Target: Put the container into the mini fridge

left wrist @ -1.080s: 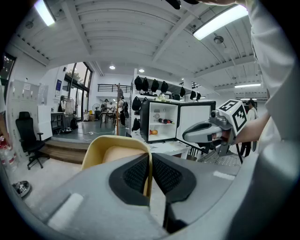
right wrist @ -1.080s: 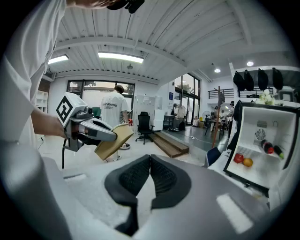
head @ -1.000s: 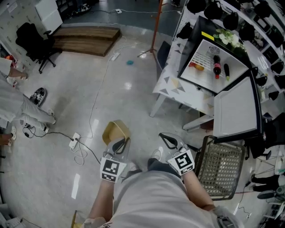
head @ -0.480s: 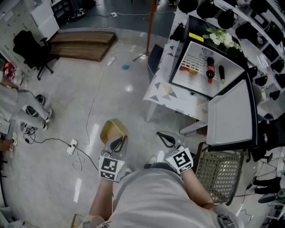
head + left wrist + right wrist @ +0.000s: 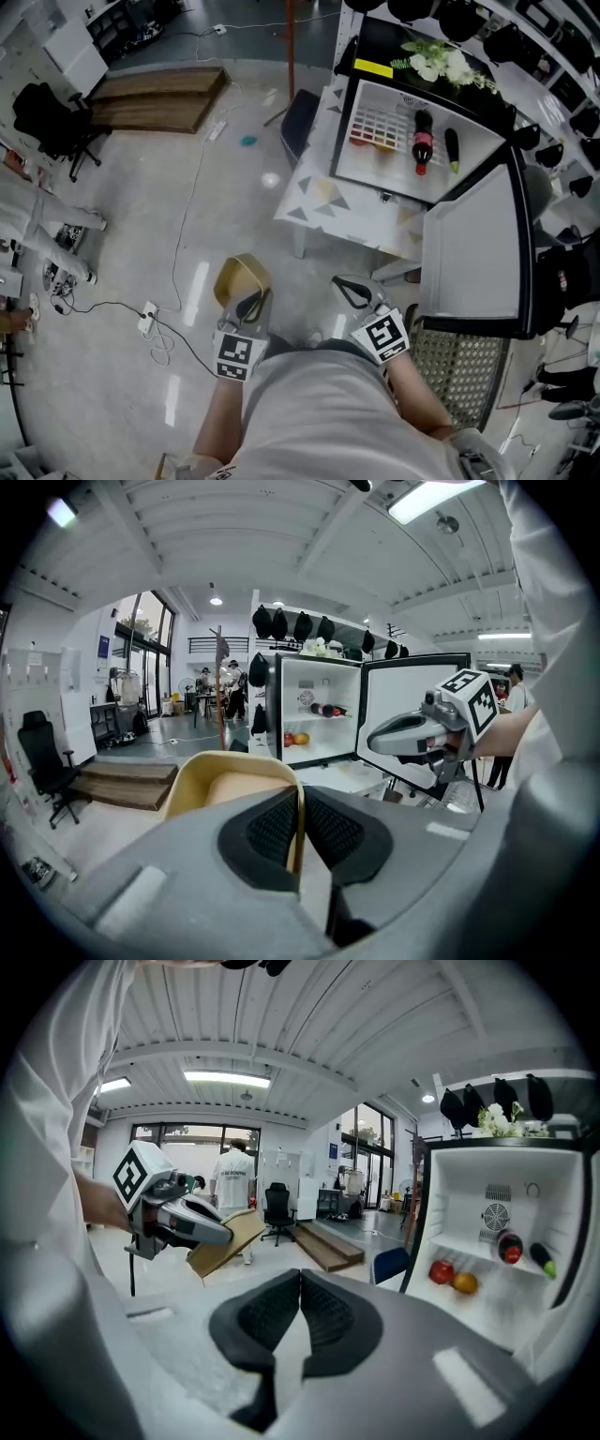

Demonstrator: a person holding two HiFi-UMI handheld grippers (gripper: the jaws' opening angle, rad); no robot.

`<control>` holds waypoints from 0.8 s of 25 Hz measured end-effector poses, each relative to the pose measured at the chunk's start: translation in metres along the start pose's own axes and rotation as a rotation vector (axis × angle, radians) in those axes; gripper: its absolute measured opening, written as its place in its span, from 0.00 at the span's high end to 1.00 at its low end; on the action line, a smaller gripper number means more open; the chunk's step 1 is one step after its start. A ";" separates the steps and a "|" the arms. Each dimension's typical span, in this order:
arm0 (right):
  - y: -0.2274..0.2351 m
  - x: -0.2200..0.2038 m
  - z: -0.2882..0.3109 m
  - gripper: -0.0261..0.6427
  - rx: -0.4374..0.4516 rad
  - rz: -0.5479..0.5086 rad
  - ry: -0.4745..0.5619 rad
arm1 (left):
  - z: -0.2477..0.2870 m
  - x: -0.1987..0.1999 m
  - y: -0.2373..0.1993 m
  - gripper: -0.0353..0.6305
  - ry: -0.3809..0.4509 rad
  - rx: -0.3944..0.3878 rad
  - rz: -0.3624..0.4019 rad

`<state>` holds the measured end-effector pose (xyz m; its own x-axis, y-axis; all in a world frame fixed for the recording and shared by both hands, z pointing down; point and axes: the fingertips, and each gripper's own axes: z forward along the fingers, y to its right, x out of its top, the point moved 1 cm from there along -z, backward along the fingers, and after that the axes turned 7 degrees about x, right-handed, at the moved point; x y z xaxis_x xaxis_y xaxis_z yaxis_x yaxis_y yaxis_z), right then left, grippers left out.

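L claw pinches container rim, R claw closed empty, fridge door open.

Lab-like studio hall: office chair, trailing floor cables, wooden platform

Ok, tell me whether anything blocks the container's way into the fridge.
Nothing visible does. The door stands open, and the space between the fridge and the container gripped in the left claw looks free. The right claw is off to the side, shut and empty.
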<state>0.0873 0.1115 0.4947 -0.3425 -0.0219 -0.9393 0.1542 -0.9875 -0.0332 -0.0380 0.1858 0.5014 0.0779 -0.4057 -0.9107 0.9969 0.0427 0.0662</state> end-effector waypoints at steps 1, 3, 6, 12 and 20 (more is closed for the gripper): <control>0.004 -0.002 0.001 0.95 -0.001 0.008 -0.001 | 0.005 -0.001 0.000 0.92 -0.006 -0.003 0.007; 0.013 -0.005 0.008 0.95 0.002 0.021 -0.005 | 0.016 -0.001 -0.006 0.92 -0.014 -0.006 0.007; 0.026 -0.003 0.024 0.95 -0.003 0.026 -0.016 | 0.033 0.005 -0.019 0.92 -0.024 -0.015 0.004; 0.054 0.017 0.076 0.95 -0.033 0.033 -0.019 | 0.069 0.018 -0.067 0.92 -0.018 -0.059 0.015; 0.075 0.056 0.156 0.95 -0.095 0.037 -0.028 | 0.111 0.035 -0.161 0.92 -0.008 -0.121 0.061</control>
<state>-0.0646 0.0116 0.4926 -0.3600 -0.0640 -0.9307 0.2544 -0.9666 -0.0319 -0.1949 0.0636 0.5039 0.1385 -0.4064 -0.9031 0.9817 0.1767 0.0711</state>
